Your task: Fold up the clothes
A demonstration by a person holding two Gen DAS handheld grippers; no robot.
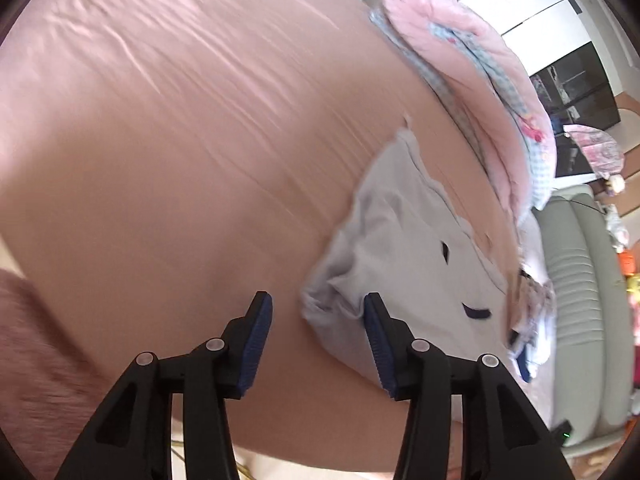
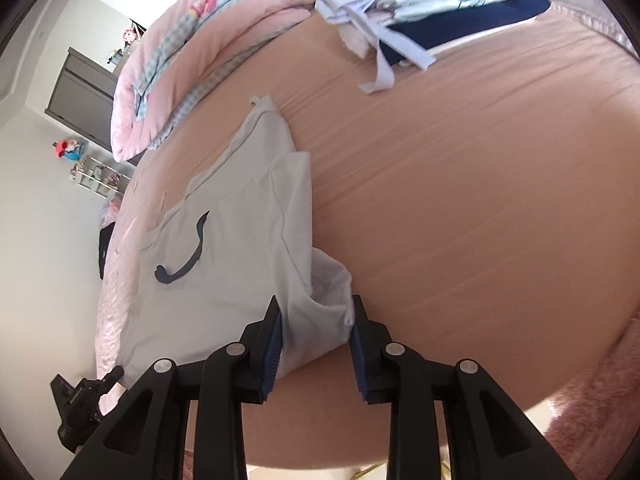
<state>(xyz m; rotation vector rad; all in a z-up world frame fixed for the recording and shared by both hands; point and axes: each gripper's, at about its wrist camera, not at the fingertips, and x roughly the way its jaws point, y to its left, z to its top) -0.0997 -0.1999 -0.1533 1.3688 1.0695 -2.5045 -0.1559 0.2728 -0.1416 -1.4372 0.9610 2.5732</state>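
No text, label or number is legible anywhere.

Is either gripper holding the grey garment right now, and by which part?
Neither. The left gripper is open over the pink bedsheet. The right gripper straddles the pale grey cotton garment's bunched corner, pads apart.

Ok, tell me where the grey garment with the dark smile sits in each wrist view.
Left wrist view: grey garment lies lower right, beyond the gripper's right finger.
Right wrist view: grey garment lies centre left, its bunched corner between the open fingers.
Shared landmark: the folded pink quilt behind it.
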